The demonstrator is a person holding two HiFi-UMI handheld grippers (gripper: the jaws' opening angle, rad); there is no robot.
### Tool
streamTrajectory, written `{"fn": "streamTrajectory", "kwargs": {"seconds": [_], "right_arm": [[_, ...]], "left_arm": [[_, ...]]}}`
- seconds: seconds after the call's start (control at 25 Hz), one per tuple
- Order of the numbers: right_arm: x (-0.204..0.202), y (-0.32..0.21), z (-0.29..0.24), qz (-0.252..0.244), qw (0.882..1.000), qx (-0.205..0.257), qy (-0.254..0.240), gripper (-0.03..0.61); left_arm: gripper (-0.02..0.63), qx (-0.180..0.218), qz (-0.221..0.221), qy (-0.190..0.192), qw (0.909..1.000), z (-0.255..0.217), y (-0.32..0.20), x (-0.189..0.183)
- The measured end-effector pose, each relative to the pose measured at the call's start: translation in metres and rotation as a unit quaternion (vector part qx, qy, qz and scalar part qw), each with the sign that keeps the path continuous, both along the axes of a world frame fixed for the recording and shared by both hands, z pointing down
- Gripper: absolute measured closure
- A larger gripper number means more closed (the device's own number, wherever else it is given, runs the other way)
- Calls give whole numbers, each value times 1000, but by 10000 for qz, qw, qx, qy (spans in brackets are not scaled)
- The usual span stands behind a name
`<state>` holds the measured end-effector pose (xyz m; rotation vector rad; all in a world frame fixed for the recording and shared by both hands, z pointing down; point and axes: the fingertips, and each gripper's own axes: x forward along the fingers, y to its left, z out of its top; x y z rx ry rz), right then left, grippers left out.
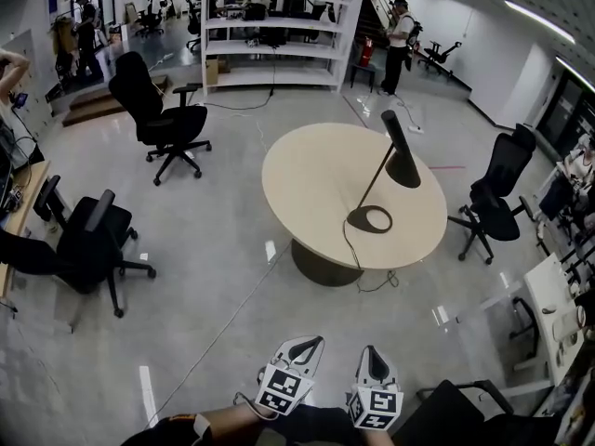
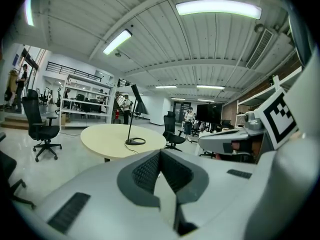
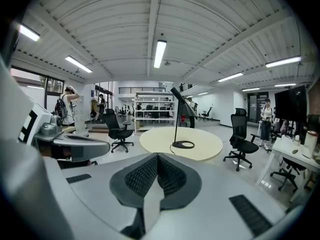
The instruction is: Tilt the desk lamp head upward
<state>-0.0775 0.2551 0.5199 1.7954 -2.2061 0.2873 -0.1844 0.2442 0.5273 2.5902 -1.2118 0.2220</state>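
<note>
A black desk lamp [image 1: 386, 170] stands on a round beige table [image 1: 307, 179] in the middle of the room. Its ring base [image 1: 369, 219] sits near the table's near right edge, and its cone head [image 1: 401, 152] hangs tilted downward. Both grippers are well short of the table, over the floor at the bottom of the head view. My left gripper [image 1: 313, 341] and right gripper [image 1: 370, 350] are shut with nothing between the jaws. The lamp [image 2: 132, 115] shows far ahead past the left gripper [image 2: 160, 154]. The lamp [image 3: 177, 120] is also far beyond the right gripper [image 3: 158, 156].
Black office chairs stand around the table: one far left [image 1: 158, 114], one near left [image 1: 93, 244], one right [image 1: 493, 198]. White shelving [image 1: 279, 31] lines the back. A person [image 1: 400, 40] stands at the far right. Desks [image 1: 548, 323] run along the right wall. The lamp's cable [image 1: 358, 272] drops off the table.
</note>
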Motion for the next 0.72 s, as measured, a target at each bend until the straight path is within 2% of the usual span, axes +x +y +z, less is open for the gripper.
{"fn": "streamTrajectory", "kwargs": {"seconds": [0.16,0.36,0.52,0.72], "right_arm": [[-8,-17,-1,-31,10000,-21,30,565],[6,-49,-1,-150,9999,39,-18,565],[30,-85,4,-317,9994,93,-80,565],[85,-139,3,-558,9981,105,-237,565]], "left_arm": [[566,-23,-31,37,10000,0,-16,-8],[566,8,-171,-35,9998,1,-46,2],[566,40,-368,-169,9992,1,-78,24],[566,123,-633,-333,9974,-10,-124,78]]}}
